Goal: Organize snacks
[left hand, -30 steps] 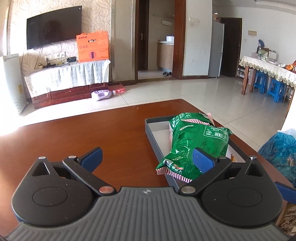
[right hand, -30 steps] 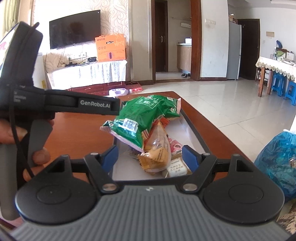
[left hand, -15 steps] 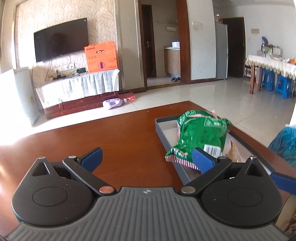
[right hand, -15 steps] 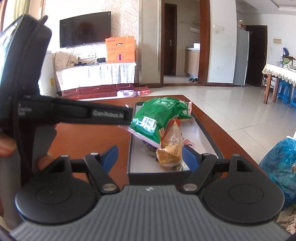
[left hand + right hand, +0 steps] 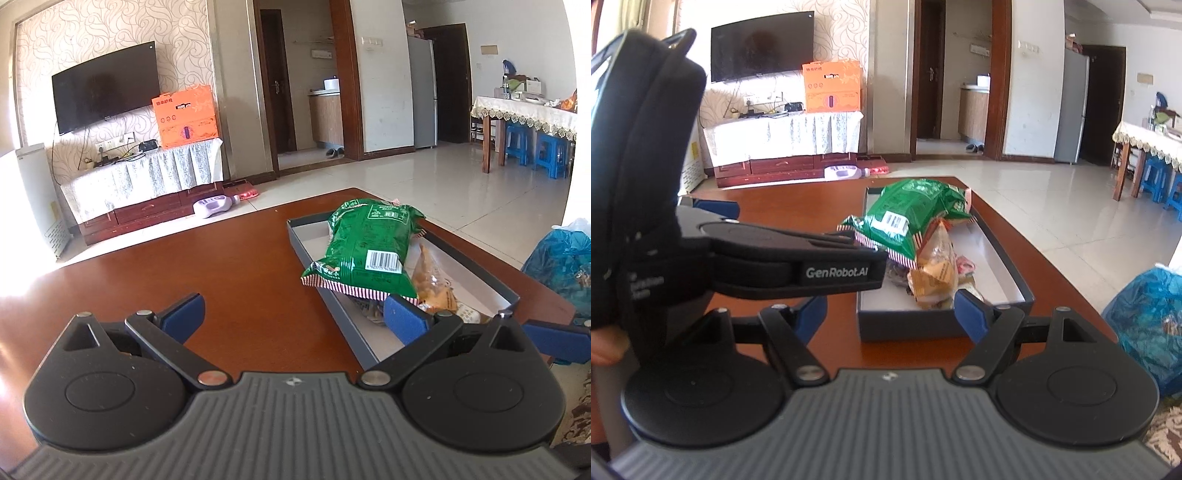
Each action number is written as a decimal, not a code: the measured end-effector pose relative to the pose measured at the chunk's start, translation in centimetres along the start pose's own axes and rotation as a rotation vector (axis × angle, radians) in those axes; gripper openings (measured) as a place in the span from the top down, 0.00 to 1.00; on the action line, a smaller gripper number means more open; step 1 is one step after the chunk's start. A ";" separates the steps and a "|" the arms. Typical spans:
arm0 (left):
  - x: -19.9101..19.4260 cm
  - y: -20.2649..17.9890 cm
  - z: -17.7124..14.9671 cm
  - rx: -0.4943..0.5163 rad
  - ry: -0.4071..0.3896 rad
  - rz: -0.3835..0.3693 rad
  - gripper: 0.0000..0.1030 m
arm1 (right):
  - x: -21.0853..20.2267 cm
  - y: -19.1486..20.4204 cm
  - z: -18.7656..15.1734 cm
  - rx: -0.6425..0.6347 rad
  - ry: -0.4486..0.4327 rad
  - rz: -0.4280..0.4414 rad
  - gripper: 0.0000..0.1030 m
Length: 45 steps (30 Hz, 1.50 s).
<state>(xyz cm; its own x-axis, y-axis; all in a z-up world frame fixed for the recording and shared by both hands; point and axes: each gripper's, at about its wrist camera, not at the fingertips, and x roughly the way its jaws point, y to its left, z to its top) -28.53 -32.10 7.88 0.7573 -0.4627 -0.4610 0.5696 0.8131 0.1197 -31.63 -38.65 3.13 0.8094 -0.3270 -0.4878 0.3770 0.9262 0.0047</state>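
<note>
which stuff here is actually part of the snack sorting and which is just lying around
Part of the job:
- green snack bag
- orange snack packet
- small packets under them
- grey tray
- left gripper, open
- right gripper, open

Just lying about:
- blue plastic bag
- orange box
- bottle on the floor
- TV

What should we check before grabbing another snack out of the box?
1. Left hand-held gripper open and holding nothing: ok.
2. Right hand-held gripper open and holding nothing: ok.
3. Green snack bag fully inside the grey box: not ok, one end hangs over the left wall.
4. Orange snack packet reachable: ok, partly under the green bag.
5. Small snacks at the bottom countable: cannot tell, mostly hidden.
6. Box resting flat on the wooden table: ok.
</note>
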 end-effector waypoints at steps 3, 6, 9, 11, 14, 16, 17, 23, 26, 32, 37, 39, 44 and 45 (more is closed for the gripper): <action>-0.6 -0.1 -0.3 0.006 -0.001 0.004 0.00 | -0.5 -0.2 -0.2 0.012 0.008 -0.004 0.25; -1.0 0.0 -0.6 -0.005 0.007 -0.008 0.00 | -0.7 -0.3 -0.3 0.025 0.031 -0.014 0.25; -1.3 0.2 -0.8 -0.016 0.015 -0.017 0.00 | -0.9 -0.5 -0.5 0.043 0.057 -0.018 0.25; -1.5 0.3 -0.7 -0.016 0.015 -0.022 0.00 | -0.9 -0.6 -0.7 0.046 0.079 -0.027 0.25; -2.0 0.2 -1.0 -0.017 0.017 -0.029 0.00 | -1.2 -0.6 -0.9 0.043 0.100 -0.035 0.25; -2.2 0.3 -1.1 -0.014 0.016 -0.033 0.00 | -1.2 -0.6 -1.1 0.042 0.111 -0.039 0.25; -2.4 0.3 -1.2 -0.013 0.017 -0.033 0.00 | -1.2 -0.7 -1.2 0.042 0.118 -0.041 0.25; -3.1 0.2 -1.5 -0.016 0.024 -0.042 0.00 | -1.0 -0.8 -1.4 0.041 0.137 -0.048 0.25; -3.5 0.1 -1.7 -0.013 0.029 -0.043 0.00 | -1.0 -0.8 -1.5 0.041 0.145 -0.050 0.25; -4.0 0.3 -2.1 -0.015 0.035 -0.039 0.00 | -1.1 -0.8 -1.6 0.045 0.155 -0.052 0.25; -4.2 0.8 -2.5 -0.026 0.046 -0.034 0.00 | -1.2 -0.7 -1.7 0.039 0.156 -0.053 0.25; -4.3 0.8 -2.6 -0.026 0.050 -0.033 0.00 | -1.3 -0.7 -1.8 0.040 0.156 -0.052 0.25; -4.5 1.0 -2.8 -0.031 0.056 -0.037 0.00 | -1.3 -0.7 -1.8 0.043 0.159 -0.053 0.25; -4.6 1.0 -2.9 -0.031 0.057 -0.037 0.00 | -1.3 -0.7 -1.8 0.043 0.160 -0.053 0.25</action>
<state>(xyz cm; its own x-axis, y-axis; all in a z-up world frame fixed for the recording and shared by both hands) -32.38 -28.17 7.60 0.7161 -0.4725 -0.5138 0.5860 0.8068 0.0747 -33.74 -38.55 2.22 0.7070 -0.3382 -0.6211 0.4392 0.8983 0.0107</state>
